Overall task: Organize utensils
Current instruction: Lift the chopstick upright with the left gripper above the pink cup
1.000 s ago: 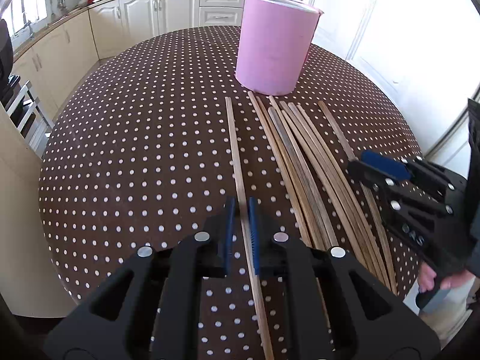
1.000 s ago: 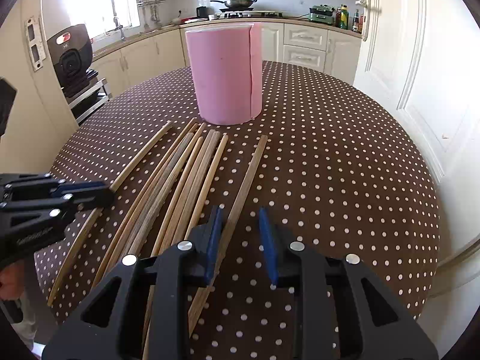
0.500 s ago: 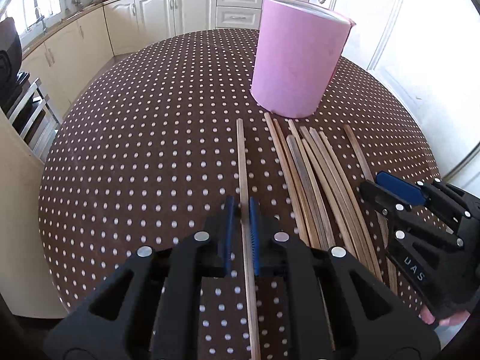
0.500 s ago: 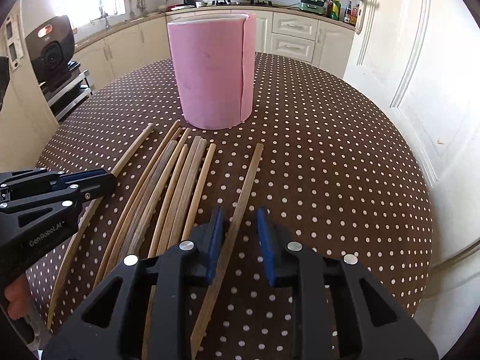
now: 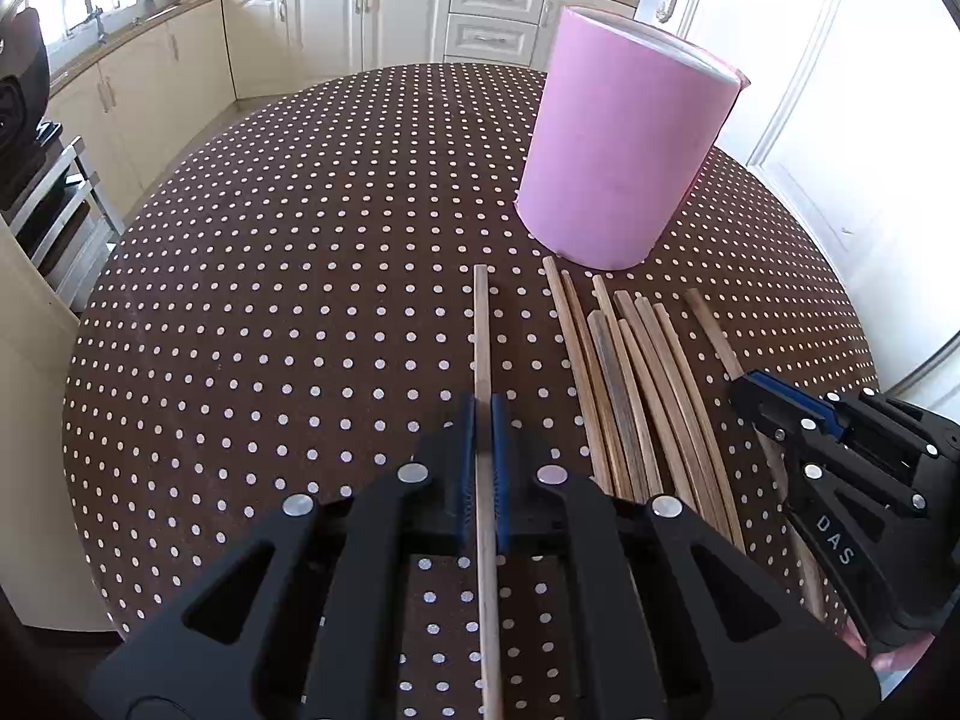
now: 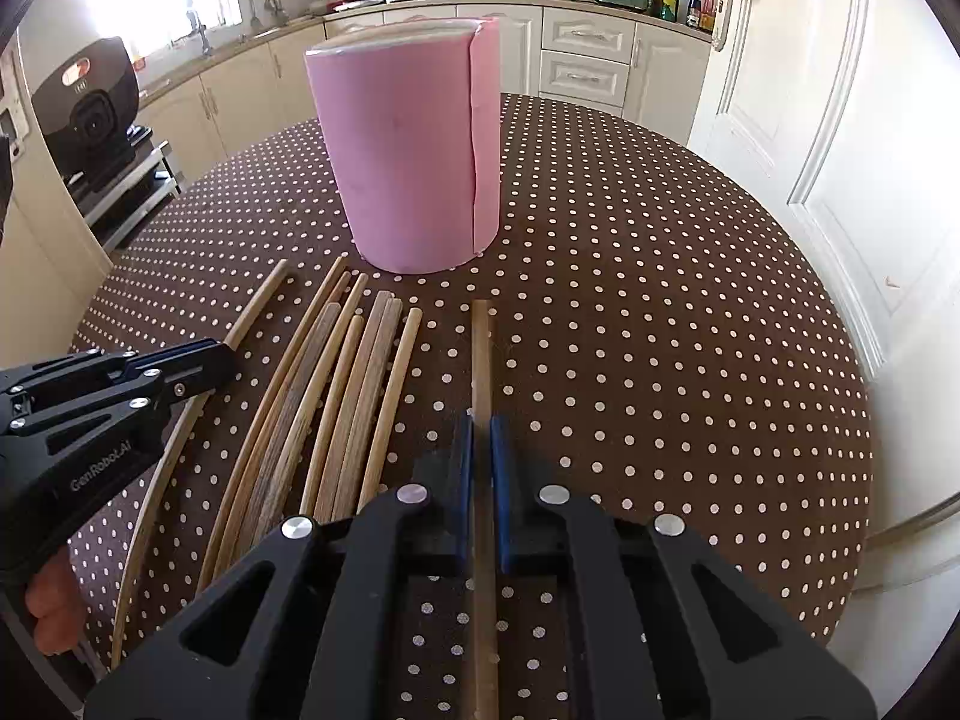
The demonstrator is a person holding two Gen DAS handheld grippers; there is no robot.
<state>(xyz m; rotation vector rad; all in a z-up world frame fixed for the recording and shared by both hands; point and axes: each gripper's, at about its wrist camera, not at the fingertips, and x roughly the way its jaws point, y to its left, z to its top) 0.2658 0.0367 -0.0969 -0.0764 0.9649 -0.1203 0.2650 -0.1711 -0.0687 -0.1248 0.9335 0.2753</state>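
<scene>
1. Left gripper (image 5: 483,414): fingers (image 5: 465,450) pinched nearly together on a single wooden stick (image 5: 482,336), blue pads pressing both its sides.
2. That stick: long axis running from the table's near edge toward the far edge, far tip aimed just left of the pink holder, lying by itself on the left of the row.
3. Brown white-dotted table (image 5: 270,300): round, carrying everything.
4. Loose sticks (image 5: 624,372): bunched side by side on the table between the two grippers, all lengthwise from near edge to far edge, far tips fanning toward the base of the holder.
5. Pink cylindrical holder (image 5: 624,144): upright toward the far edge of the table, just beyond the stick tips, not touching them as far as can be told.
6. Right gripper (image 6: 482,429): fingers (image 6: 461,468) likewise closed down on one stick (image 6: 480,348), pads against it left and right.
7. This second stick: set apart on the right side of the bunch, long axis again near edge to far edge, far tip pointing at the holder's right side, short of it.
</scene>
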